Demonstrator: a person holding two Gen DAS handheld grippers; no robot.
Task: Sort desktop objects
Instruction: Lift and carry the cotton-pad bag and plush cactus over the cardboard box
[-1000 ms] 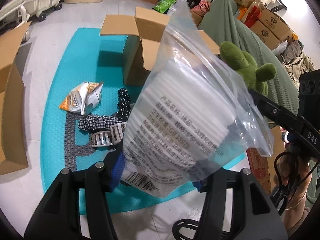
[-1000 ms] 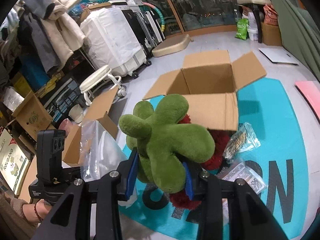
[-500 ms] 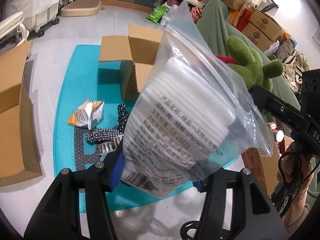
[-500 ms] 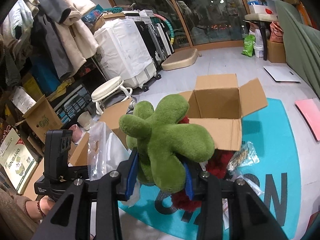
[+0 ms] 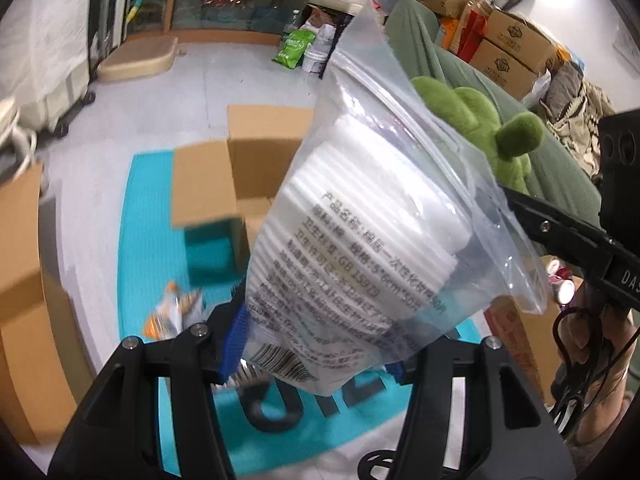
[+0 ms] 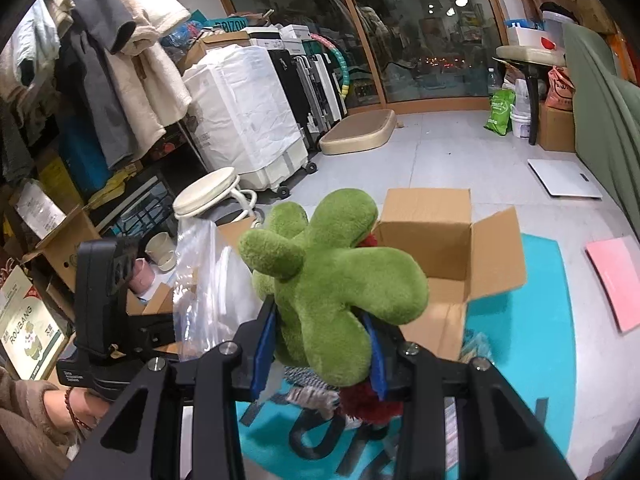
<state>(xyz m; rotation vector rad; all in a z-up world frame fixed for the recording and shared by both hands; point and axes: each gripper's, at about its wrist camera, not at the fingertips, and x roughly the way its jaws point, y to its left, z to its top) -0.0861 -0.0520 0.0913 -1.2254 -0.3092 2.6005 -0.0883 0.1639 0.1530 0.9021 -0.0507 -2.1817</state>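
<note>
Cardboard box [image 6: 448, 248], open-topped with its flaps spread, is shown standing on the teal mat [image 6: 552, 360] ahead of both tools and is judged the likely receptacle; a second brown carton [image 5: 24, 300] is seen at the left edge of the left wrist view.

Plastic bag [image 5: 384, 232] of stacked white pads is held aloft in front of the box by the left gripper [image 5: 312, 356], whose blue-padded jaws are clamped on the bag's lower, barcoded corner. The bag is judged light, slippery and limp above the stack (the loose film could slide out), so a hold across the firm stack is to be preferred over the empty film.

Green plush toy [image 6: 332, 284] is squeezed about its middle by the right gripper [image 6: 320, 352], raised over the mat just before the box. It is judged soft, light and unbreakable; its compressible body gives a secure hold, while the limbs would yield.

Obstacles are few: the raised box flaps lie in the path of any lowering, and the two held loads sit close beside each other. A snack packet [image 5: 172, 316] and other small items remain on the mat.
</note>
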